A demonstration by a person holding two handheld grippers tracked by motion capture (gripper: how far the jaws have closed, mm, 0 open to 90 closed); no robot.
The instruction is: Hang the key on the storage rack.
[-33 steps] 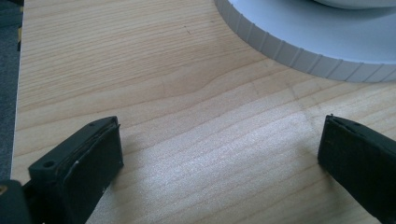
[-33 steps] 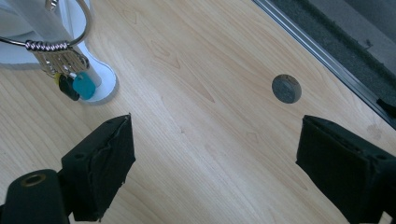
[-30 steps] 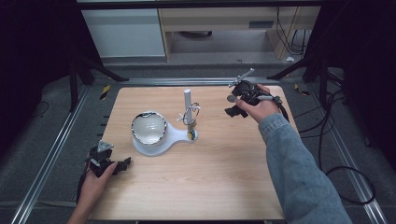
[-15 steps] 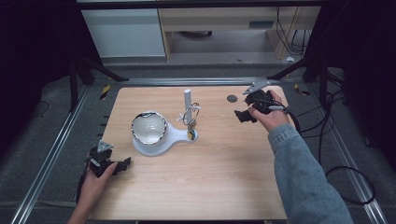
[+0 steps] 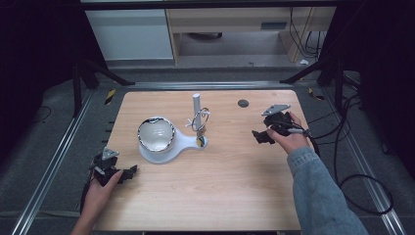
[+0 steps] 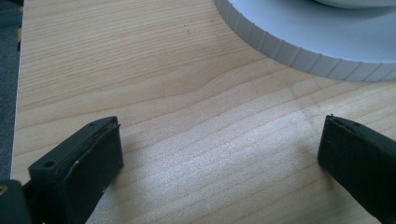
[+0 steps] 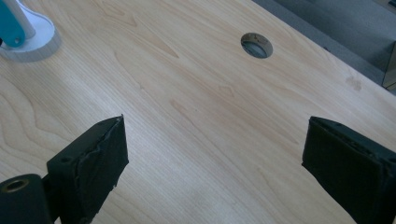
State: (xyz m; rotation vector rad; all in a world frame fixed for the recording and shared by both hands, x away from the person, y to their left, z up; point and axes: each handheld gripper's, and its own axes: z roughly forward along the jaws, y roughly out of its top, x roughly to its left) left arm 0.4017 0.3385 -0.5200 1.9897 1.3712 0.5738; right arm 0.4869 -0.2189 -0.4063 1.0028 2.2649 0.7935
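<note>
In the high view, the wooden worktop (image 5: 215, 196) carries a white stand (image 5: 169, 147) left of its middle. The stand's round end holds a shiny bowl (image 5: 156, 133), and its narrow end bears an upright white post (image 5: 196, 105) with a small bundle of thin wires or rings (image 5: 200, 120) hanging beside it. A dark round hole (image 5: 243, 103) sits in the worktop toward the far right. The left tongs (image 5: 125, 174) rest low at the near left edge of the worktop, held in a hand (image 5: 100, 193), near the stand but apart from it. The right tongs (image 5: 259, 137) hover over the right side of the worktop, held in a hand (image 5: 288, 139) with a denim sleeve (image 5: 318, 196) behind it; they point toward the stand, well apart from it, with the hole lying beyond them.

In the left gripper view, the left tongs (image 6: 219, 158) stand wide open, with bare wood between the two black jaws. The ribbed white rim of the stand (image 6: 299, 56) curves across the upper right, ahead of the jaws and not touching them.

In the right gripper view, the right tongs (image 7: 215, 158) are also spread wide with nothing but wood grain between them. The hole (image 7: 256, 45) lies ahead, slightly right of centre. At the upper left corner is the narrow end of the stand (image 7: 32, 44), with a teal piece (image 7: 10, 28) against the base of the post (image 7: 21, 16).
</note>
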